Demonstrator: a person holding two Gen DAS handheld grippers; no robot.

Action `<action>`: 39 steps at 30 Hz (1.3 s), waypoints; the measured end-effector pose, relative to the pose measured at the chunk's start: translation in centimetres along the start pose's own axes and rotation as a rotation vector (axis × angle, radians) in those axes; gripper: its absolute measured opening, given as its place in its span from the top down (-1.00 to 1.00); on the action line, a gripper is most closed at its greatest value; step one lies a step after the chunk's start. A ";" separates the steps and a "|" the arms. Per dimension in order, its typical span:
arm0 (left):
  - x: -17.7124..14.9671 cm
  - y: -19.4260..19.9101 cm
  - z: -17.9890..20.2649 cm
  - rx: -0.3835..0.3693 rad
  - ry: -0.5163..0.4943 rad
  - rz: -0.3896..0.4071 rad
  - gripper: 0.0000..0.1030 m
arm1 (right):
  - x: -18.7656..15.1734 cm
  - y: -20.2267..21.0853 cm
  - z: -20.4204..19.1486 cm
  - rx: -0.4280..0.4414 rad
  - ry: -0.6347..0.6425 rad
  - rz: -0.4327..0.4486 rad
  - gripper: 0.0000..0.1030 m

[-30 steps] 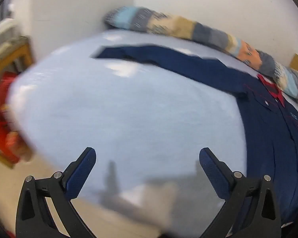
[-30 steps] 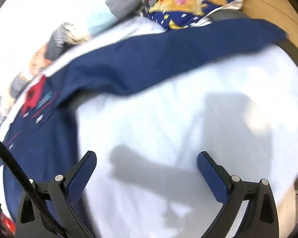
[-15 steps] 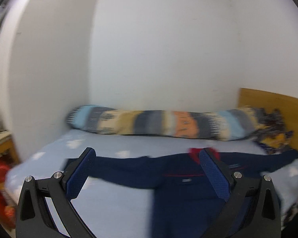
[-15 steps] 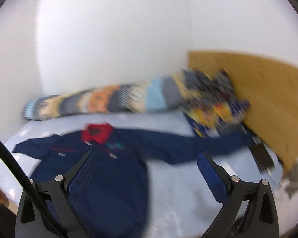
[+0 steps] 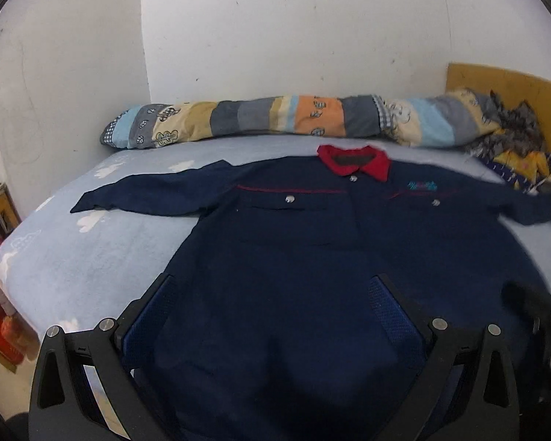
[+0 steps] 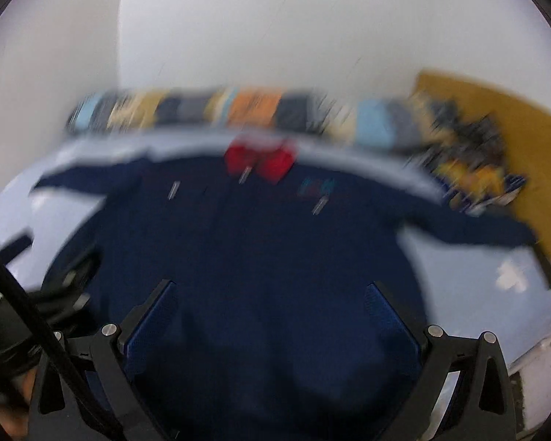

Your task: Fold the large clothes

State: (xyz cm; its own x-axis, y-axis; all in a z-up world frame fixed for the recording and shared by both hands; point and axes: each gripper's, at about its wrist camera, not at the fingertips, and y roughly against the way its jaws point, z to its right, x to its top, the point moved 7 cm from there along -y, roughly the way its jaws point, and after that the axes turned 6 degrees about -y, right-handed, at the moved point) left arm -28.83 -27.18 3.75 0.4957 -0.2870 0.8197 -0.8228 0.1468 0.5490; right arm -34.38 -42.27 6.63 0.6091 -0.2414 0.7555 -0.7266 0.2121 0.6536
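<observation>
**Ana:** Navy cloth fills the space ahead of both claws. The shirt (image 5: 312, 257) lies front-up and flat on the bed (image 5: 92, 257), collar (image 5: 354, 160) at the far end from the claws, hem nearest them.

**Ben:** So which way does it run?

**Ana:** The body runs straight away from the claws toward the bolster (image 5: 275, 119) at the wall. The longer axis is across: sleeve tip to sleeve tip, one sleeve (image 5: 147, 198) out beyond the left claw (image 5: 273, 316), the other (image 6: 470, 231) out beyond the right claw (image 6: 270, 314), reaching toward the headboard (image 6: 514, 139).

**Ben:** Why spread like that?

**Ana:** Probably so the folds come out clean. With the sleeves out flat, each can be turned in over the chest without bunching.

**Ben:** And the claws?

**Ana:** Each is released, jaws wide apart with nothing between them. Both sit at the hem end, pointed along the body at the collar. The left view is sharp, while the right one is smeared, so small detail there is unclear. A blurred dark shape at the right edge of the left view looks like the right claw close beside it.

**Ben:** How far along is the job?

**Ana:** No fold is made yet. A likely first move is to take a sleeve or a side edge.
</observation>
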 end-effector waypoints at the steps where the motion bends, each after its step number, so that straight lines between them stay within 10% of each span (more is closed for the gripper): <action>1: 0.2 -0.5 -0.3 -0.004 0.009 -0.025 -1.00 | -0.2 -0.6 -0.3 -0.010 0.000 -0.014 -0.99; 21: -0.7 -4.9 -1.7 -0.036 0.009 -0.232 -1.00 | -2.1 -6.8 -0.6 0.012 -0.098 -0.183 -0.99; 39: -0.4 -4.8 -1.4 -0.010 -0.008 -0.207 -1.00 | -1.7 -6.4 -1.0 0.014 -0.093 -0.168 -0.99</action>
State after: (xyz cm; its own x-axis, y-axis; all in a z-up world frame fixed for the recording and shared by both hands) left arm -24.73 -26.45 1.04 0.6519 -0.3197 0.6877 -0.7007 0.0928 0.7074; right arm -30.40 -42.24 1.24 0.6905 -0.3588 0.6281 -0.6223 0.1481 0.7686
